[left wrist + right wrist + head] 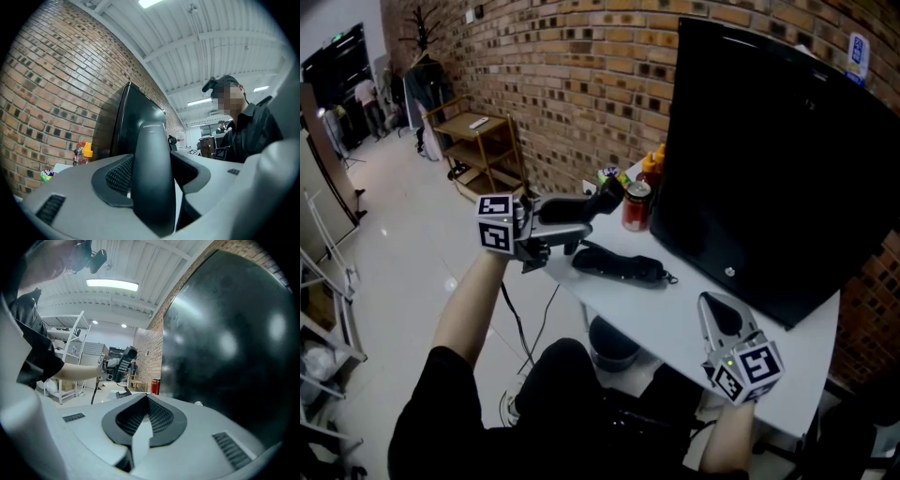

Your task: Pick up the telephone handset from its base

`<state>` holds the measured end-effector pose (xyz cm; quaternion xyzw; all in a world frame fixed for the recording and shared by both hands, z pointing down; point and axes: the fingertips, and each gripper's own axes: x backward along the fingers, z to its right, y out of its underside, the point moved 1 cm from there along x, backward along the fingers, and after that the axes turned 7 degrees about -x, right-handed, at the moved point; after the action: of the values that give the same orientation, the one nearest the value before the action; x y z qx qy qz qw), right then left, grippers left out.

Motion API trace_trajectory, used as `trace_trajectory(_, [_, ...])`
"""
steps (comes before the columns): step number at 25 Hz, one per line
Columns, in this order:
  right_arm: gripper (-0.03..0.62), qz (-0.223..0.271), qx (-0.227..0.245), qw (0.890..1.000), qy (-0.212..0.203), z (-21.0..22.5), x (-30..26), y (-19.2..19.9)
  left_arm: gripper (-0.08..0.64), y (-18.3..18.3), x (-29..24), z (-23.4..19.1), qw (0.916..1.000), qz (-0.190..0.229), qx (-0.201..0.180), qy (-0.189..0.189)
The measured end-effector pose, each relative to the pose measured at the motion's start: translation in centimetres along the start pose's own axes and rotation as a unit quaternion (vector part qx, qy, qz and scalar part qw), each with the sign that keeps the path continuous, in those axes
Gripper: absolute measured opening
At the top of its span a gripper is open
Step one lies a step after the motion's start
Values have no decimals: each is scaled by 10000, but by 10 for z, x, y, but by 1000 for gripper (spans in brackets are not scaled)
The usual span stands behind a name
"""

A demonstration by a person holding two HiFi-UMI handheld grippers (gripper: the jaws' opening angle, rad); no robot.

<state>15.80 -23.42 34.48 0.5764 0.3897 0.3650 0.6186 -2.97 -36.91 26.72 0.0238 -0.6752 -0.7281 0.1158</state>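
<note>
One handset [581, 208], angled upward, clamped in left gripper [555, 231]

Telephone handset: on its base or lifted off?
Lifted off: the left gripper holds the handset in the air, apart from the base.

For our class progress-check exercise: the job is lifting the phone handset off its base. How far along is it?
Done: the left hand-held gripper grips the black plastic telephone handset, already clear of its flat black base on the white table. In hand: the handset is held in the air. Left: apparently nothing; the right hand-held gripper sits shut and empty.
</note>
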Motion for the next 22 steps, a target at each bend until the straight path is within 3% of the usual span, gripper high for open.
trace_trajectory(22, [11, 22, 3, 9999, 100, 2, 2, -1, 256, 20, -16, 0, 9983, -501, -244, 140])
